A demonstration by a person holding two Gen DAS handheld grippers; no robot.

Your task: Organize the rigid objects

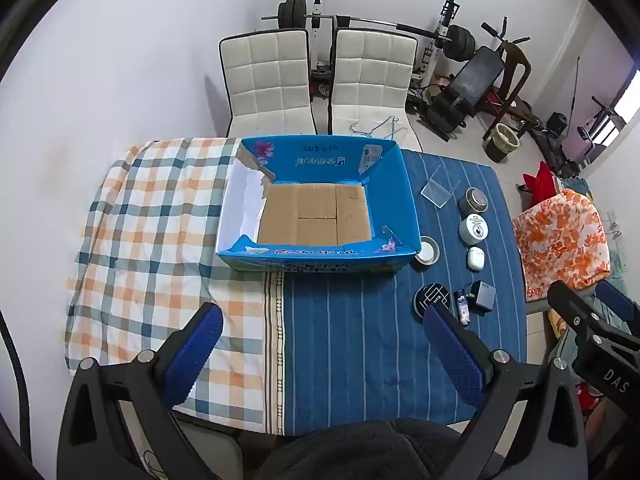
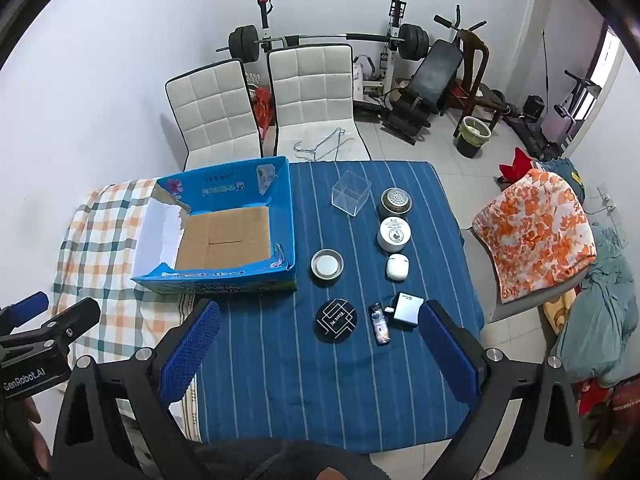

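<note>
An empty blue cardboard box (image 1: 394,196) (image 2: 282,208) stands open at the table's middle. To its right on the blue striped cloth lie a clear plastic cube (image 2: 351,198), a metal strainer tin (image 2: 395,201), a white jar (image 2: 394,234), a white earbud case (image 2: 397,267), a metal lid (image 2: 327,264), a black round compact (image 2: 336,320), a lighter (image 2: 379,324) and a charger block (image 2: 406,309). My left gripper (image 1: 322,316) hangs open above the table's near edge, empty. My right gripper (image 2: 320,312) is open too, above the compact, holding nothing.
Two white padded chairs (image 1: 312,76) stand behind the table, with a barbell rack (image 2: 320,40) and gym gear at the wall. A chair draped in orange floral cloth (image 2: 536,232) sits at the right. A checked cloth (image 1: 152,240) covers the table's left half.
</note>
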